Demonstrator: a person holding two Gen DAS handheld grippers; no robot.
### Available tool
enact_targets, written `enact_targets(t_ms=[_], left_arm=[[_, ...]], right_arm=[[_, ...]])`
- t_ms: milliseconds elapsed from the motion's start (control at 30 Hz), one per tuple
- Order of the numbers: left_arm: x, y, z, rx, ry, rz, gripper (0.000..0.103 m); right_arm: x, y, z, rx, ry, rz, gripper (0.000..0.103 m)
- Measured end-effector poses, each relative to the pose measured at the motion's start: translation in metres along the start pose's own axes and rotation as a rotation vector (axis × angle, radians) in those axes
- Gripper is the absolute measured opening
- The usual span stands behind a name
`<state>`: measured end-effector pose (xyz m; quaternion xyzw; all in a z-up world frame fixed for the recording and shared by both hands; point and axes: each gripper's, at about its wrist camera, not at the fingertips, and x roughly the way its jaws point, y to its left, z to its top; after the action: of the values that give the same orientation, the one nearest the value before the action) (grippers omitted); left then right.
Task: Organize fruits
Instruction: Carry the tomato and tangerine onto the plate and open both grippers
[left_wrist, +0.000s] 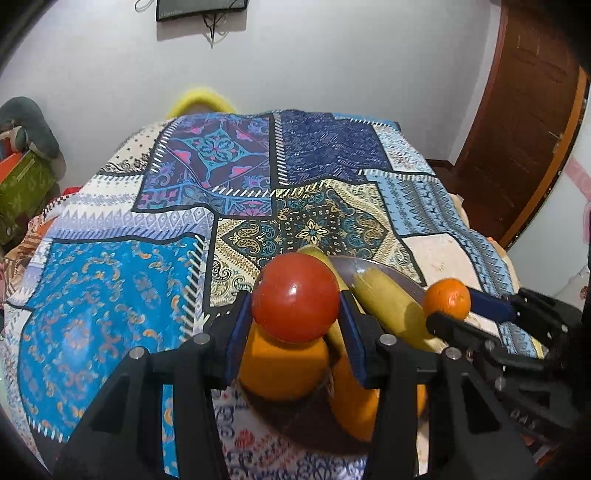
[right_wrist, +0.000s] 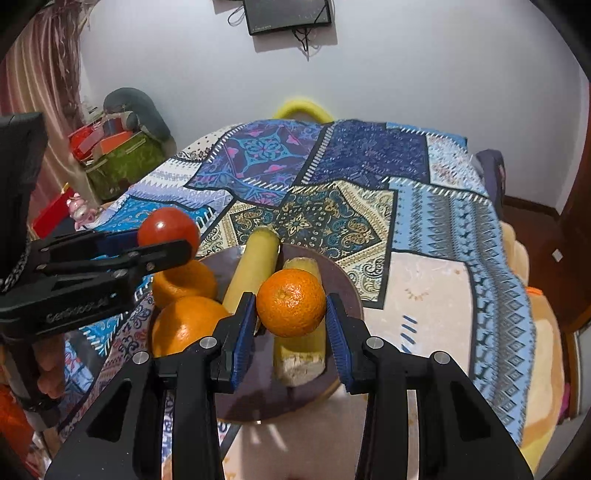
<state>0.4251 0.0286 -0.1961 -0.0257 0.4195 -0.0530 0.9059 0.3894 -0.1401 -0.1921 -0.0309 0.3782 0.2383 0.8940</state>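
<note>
My left gripper (left_wrist: 295, 314) is shut on a red tomato (left_wrist: 295, 297) and holds it above the brown plate (right_wrist: 343, 284); it also shows at the left of the right wrist view (right_wrist: 170, 240). My right gripper (right_wrist: 291, 314) is shut on a small orange (right_wrist: 291, 302) above the plate, and it shows at the right of the left wrist view (left_wrist: 448, 306). On the plate lie two large oranges (right_wrist: 184, 282) (right_wrist: 184, 325) and two yellow banana pieces (right_wrist: 255, 269) (right_wrist: 299, 358).
The plate rests on a bed with a patterned patchwork blanket (left_wrist: 221, 177). A green box with clutter (right_wrist: 122, 162) stands at the left by the wall. A wooden door (left_wrist: 524, 122) is at the right.
</note>
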Motion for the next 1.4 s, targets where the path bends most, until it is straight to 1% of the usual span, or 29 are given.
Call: enact_targets(t_ms=[133,200,300,400,500,700,767,833,867,1033,1200,1400], left_arm=[[0.021,0.002,0.007,-0.005,0.035,0.002,0.047],[0.031,0.004,0.008,-0.014,0.060,-0.005,0.047],[0.040,0.006,0.008,-0.031,0.077,-0.012,0.047],[0.043,0.005,0.006,-0.032,0.073,-0.009,0.047],[0.042,0.004,0.004,-0.012,0.060,0.019,0.047],[0.036,0.007,0.001,-0.014,0.059,0.008,0.047],[0.030,0.008,-0.001,-0.016,0.054,0.009,0.047],[0.022,0.009,-0.003,-0.015,0.045,0.010,0.047],[0.017,0.009,-0.004,-0.014,0.039,0.011,0.047],[-0.018,0.009,-0.009,-0.002,-0.001,0.027,0.047],[-0.061,0.008,-0.019,0.001,-0.042,0.025,0.047],[-0.115,0.001,-0.043,0.027,-0.078,0.019,0.049]], right_arm=[[0.013,-0.001,0.002,0.001,0.023,0.016,0.035],[0.018,-0.002,0.003,-0.002,0.032,0.025,0.035],[0.022,-0.001,0.004,-0.015,0.039,0.034,0.035],[0.027,0.002,0.004,-0.041,0.043,0.038,0.036],[0.030,0.002,0.006,-0.047,0.045,0.037,0.036],[0.031,0.003,0.006,-0.057,0.055,0.046,0.036],[0.029,0.003,0.007,-0.055,0.059,0.049,0.037],[0.025,0.003,0.007,-0.052,0.050,0.044,0.042],[0.022,0.004,0.007,-0.050,0.044,0.040,0.043],[0.002,0.003,0.006,-0.040,0.023,0.025,0.043],[-0.030,0.004,0.001,-0.023,0.004,0.013,0.043],[-0.071,0.016,-0.009,-0.020,-0.023,-0.003,0.043]])
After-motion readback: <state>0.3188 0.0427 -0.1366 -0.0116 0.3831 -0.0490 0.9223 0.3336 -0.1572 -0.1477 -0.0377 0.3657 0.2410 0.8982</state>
